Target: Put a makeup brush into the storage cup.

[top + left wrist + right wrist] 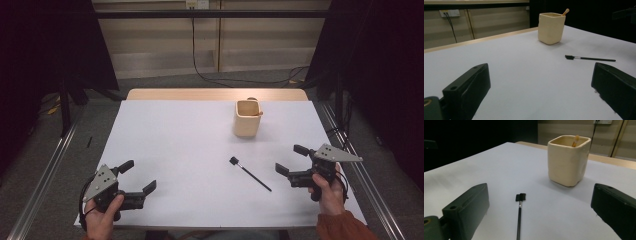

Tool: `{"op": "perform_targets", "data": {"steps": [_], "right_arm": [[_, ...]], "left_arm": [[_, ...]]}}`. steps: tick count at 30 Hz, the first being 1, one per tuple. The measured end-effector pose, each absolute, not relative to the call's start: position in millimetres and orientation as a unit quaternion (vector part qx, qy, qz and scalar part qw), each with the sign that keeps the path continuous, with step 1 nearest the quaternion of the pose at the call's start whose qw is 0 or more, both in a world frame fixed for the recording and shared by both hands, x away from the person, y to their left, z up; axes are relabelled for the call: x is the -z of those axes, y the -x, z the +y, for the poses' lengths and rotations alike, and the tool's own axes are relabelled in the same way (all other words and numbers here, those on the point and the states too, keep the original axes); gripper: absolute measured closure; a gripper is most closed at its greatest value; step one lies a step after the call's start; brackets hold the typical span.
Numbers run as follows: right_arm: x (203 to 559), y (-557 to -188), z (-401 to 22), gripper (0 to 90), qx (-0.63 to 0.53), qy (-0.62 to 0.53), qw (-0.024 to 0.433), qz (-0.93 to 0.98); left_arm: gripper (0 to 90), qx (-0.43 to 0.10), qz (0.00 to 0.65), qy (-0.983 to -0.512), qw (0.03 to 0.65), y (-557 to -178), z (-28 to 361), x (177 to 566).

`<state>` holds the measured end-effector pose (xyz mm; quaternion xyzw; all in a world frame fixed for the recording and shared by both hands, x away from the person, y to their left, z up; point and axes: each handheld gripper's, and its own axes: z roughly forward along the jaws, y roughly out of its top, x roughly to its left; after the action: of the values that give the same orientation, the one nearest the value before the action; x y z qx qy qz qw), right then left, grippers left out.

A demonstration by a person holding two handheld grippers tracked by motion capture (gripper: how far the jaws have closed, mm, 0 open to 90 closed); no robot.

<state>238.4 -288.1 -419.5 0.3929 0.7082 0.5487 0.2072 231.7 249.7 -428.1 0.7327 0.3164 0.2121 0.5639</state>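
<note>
Brush [250,173], slim and black, lies flat on the white table [175,150], well short of the cream cup [247,118] near the far edge. Left gripper [139,176] and right gripper [291,159] hover near the near edge, jaws spread, empty.

I see my left gripper [134,178] at the frame's lower left and my right gripper [292,159] at lower right, both hand-held with jaws spread wide.

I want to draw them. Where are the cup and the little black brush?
cup [247,120], high view, on its front wall.
black brush [252,176], high view, on the middle of its thin handle.
</note>
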Motion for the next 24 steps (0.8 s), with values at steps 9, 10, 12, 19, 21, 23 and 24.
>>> {"op": "perform_targets", "data": {"steps": [9, 10, 12, 19, 21, 23, 24], "right_arm": [[419, -254, -274, 1.3, -0.542, -0.369, 0.186, 0.732], [418, -255, -272, 1.3, -0.542, -0.365, 0.181, 0.735], [415, -259, -268, 1.2, -0.543, -0.359, 0.176, 0.739], [414, -278, -257, 1.3, -0.530, -0.349, 0.154, 0.757], [414, -283, -254, 1.4, -0.530, -0.345, 0.149, 0.760], [414, -287, -251, 2.3, -0.523, -0.342, 0.144, 0.768], [413, -288, -249, 2.3, -0.520, -0.340, 0.138, 0.771]], "left_arm": [[2.1, -0.210, 0.315, -0.733, 0.565, -232, 251, 429], [2.1, -0.208, 0.315, -0.733, 0.566, -232, 251, 428], [2.1, -0.205, 0.317, -0.730, 0.570, -232, 251, 429], [1.9, -0.205, 0.308, -0.738, 0.564, -233, 248, 429], [1.9, -0.205, 0.310, -0.737, 0.565, -233, 249, 429], [1.9, -0.206, 0.311, -0.737, 0.564, -233, 249, 429], [1.9, -0.207, 0.310, -0.737, 0.564, -233, 249, 429]]}}
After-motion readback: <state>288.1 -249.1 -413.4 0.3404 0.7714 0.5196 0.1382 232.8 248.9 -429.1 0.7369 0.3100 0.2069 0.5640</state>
